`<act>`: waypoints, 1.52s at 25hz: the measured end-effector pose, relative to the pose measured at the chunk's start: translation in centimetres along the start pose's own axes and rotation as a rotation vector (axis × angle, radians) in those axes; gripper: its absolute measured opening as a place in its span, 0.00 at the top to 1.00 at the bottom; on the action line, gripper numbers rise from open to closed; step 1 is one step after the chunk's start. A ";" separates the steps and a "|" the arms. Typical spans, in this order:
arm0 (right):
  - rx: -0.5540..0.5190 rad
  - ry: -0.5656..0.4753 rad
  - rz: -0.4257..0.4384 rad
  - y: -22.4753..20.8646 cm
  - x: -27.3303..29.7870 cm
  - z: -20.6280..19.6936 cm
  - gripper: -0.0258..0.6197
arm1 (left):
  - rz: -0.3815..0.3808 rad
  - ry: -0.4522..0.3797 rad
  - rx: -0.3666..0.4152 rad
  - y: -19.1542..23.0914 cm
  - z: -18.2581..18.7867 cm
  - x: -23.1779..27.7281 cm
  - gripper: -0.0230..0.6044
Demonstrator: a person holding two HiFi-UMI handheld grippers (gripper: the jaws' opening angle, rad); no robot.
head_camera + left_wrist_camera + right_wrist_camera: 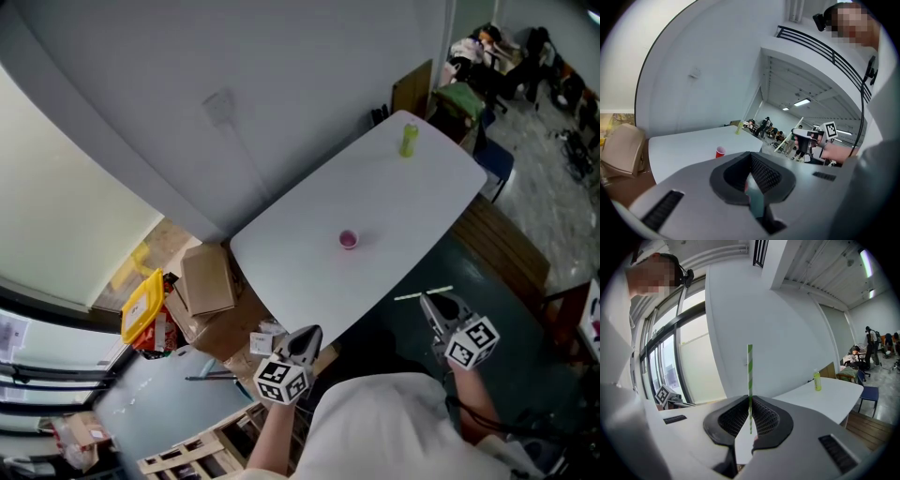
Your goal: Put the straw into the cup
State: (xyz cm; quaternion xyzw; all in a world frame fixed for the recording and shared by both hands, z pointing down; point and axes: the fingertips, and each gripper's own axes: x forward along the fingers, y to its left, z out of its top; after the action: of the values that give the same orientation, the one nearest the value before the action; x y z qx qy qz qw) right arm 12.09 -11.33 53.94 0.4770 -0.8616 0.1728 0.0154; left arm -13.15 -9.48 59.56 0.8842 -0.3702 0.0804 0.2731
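So the left gripper point(307, 335) has its jaws pinched together with nothing in them, it's just hanging off the near edge of the white table point(412, 206). Off to its left, down on the floor, there's a cardboard box point(206, 279) and a yellow bin point(142, 305).

The red cup point(348, 239) sits upright out ahead of that claw's tips and a touch to its right, well apart from it, in the middle of the tabletop with nothing touching it. Way past the cup, near the far end of the table, stands a green bottle point(409, 139).

The right gripper point(428, 302) is clamped on the straw point(750, 371), a green and white striped one. The jaws are narrow, squeezed right onto its lower part, and most of it pokes out past the pads. From the head view the straw lies crosswise at that claw's tip. This claw is also off the table edge, so the cup is forward and to its left, well apart, and the bottle is far out ahead.
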 end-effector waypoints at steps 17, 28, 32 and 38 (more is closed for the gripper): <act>-0.075 0.116 0.187 -7.9 10.4 0.6 0.88 | 0.216 -0.105 -0.098 1.3 1.7 5.2 0.96; -0.126 0.232 0.319 -11.1 21.5 -1.6 0.88 | 0.376 -0.144 -0.207 2.6 2.2 7.5 0.96; -0.141 0.263 0.343 -11.6 24.9 -3.4 0.88 | 0.421 -0.145 -0.235 2.9 1.9 7.7 0.96; -0.142 0.326 0.369 -11.7 29.2 -7.0 0.88 | 0.474 -0.133 -0.282 3.3 1.0 7.8 0.96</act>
State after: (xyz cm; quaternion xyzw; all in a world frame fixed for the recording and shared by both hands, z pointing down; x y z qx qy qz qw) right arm 4.90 -38.63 69.36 0.2755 -0.9301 0.1865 0.1557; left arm -9.99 -16.68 62.78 0.7297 -0.5911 0.0313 0.3422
